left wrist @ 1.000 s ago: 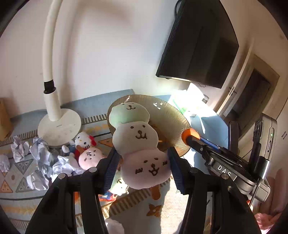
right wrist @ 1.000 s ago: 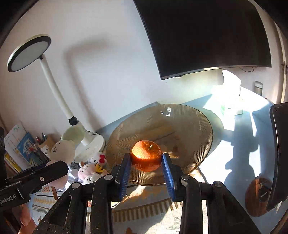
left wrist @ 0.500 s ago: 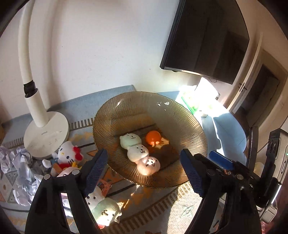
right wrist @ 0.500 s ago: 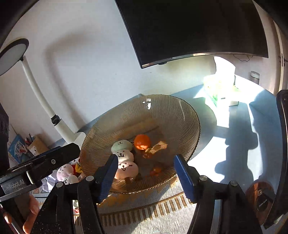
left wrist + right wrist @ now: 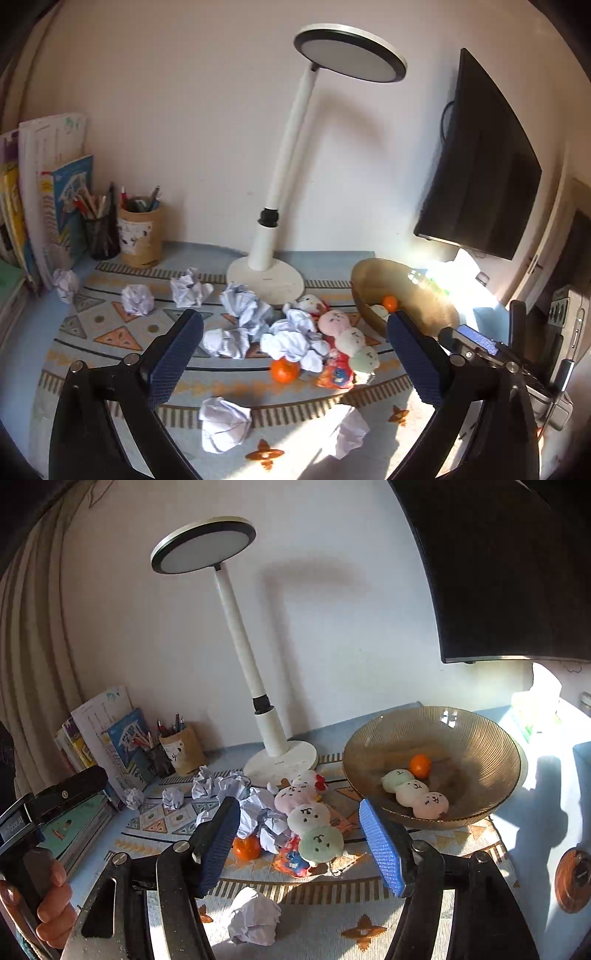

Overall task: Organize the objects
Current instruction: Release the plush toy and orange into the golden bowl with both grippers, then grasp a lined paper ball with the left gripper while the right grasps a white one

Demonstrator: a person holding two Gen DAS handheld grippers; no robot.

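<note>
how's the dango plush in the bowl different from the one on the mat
The dango plush in the bowl lies inside the glass bowl beside an orange; the dango plush on the mat lies among crumpled paper.
The bowl one has its green ball farthest from the right wrist camera; the mat one has green nearest.
Both are three-ball skewers, pink, white and green, with drawn faces.

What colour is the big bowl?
Translucent brown, finely ribbed bowl; the right wrist view shows it best.

Home study desk: lamp [image 5: 236,635], books [image 5: 44,192], pen cups [image 5: 140,236], monitor [image 5: 480,177], patterned mat [image 5: 110,332].
</note>
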